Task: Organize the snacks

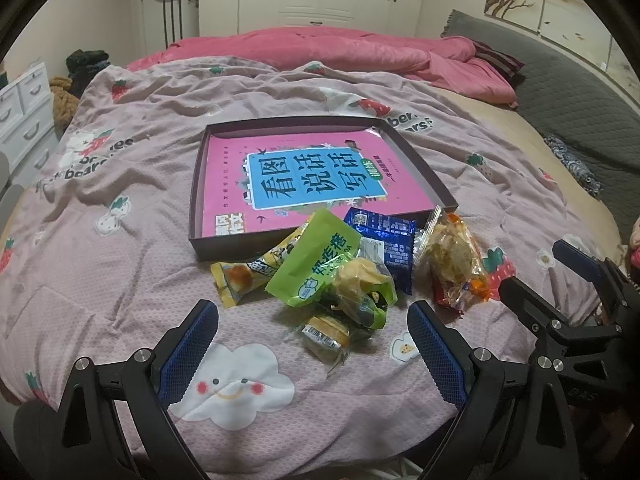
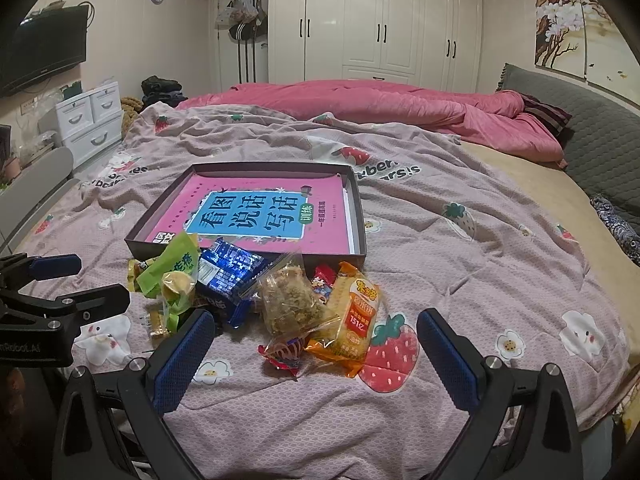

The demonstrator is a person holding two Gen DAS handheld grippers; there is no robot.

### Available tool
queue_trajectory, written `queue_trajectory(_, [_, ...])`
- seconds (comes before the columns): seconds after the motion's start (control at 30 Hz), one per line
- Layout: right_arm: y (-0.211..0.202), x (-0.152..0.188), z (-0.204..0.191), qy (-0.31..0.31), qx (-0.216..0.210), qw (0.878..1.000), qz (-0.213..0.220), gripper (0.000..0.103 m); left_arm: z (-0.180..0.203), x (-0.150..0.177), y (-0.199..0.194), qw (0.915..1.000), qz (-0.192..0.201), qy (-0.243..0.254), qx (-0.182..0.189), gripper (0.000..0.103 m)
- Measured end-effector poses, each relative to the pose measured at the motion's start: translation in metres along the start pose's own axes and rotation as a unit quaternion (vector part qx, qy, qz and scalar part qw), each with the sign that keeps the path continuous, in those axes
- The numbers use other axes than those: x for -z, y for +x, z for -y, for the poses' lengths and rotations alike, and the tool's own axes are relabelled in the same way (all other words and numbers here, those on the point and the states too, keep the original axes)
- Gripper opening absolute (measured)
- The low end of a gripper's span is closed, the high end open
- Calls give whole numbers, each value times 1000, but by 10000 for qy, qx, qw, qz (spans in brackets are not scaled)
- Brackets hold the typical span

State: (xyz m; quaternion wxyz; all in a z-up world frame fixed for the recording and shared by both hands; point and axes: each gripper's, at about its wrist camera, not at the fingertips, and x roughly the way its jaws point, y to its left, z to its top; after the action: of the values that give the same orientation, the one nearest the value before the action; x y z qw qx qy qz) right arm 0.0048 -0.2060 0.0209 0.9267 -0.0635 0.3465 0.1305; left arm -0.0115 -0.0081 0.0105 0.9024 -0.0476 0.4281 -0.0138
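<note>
My left gripper (image 1: pixel 312 344) hangs low over the bed's pink strawberry quilt (image 1: pixel 132 240) with its jaws spread wide and nothing between them; my right gripper (image 2: pixel 314 354) hangs the same way, jaws spread and empty, and in the left wrist view it shows at about 4 o'clock, just beside the left one. The snacks lie in a loose heap on the quilt right ahead of both, at 12 o'clock from my left jaws. In the left wrist view a green packet (image 1: pixel 316 260) sits at the middle of the heap, leaning over a yellow packet (image 1: pixel 232 284) at its 9 o'clock, with a dark blue packet (image 1: pixel 384 240) at its 2 o'clock and a small wrapped yellow cake (image 1: pixel 326 334) at its 6 o'clock, nearest my left jaws. A clear bag of crisp pieces (image 1: pixel 448 256) lies at the heap's 3 o'clock. From the right wrist view an orange packet (image 2: pixel 352 316) lies beside that clear bag, touching it, with a small red wrapper (image 2: pixel 282 354) at its 8 o'clock. Beyond the heap, at 12 o'clock, stands a shallow dark box lid (image 1: pixel 200 184) holding a pink book (image 1: pixel 312 176); the blue and green packets rest against its near rim.
</note>
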Motion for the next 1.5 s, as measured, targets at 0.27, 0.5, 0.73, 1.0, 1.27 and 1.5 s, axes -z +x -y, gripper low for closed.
queue_trajectory(0.27, [0,0,1,15,-13,10000,6,102,1,0,1,10000,-15,-21,39,96])
queue_trajectory(0.5, [0,0,1,15,-11,10000,6,102,-2,0,3,9998,-60,-79,162,96])
queue_trajectory(0.73, [3,1,4,18,-7,10000,-9,102,-1,0,9,9994,-212,-88,272,96])
queue_trajectory(1.0, [11,1,5,-32,-33,10000,-57,102,-3,-5,27,9979,-452,-195,421,96])
queue_trajectory(1.27, [24,1,3,-124,-42,9998,-122,102,3,-15,45,9972,-556,-169,472,96])
queue_trajectory(1.5, [46,-1,-1,-397,15,9990,-225,102,11,-19,63,9964,-738,-36,427,96])
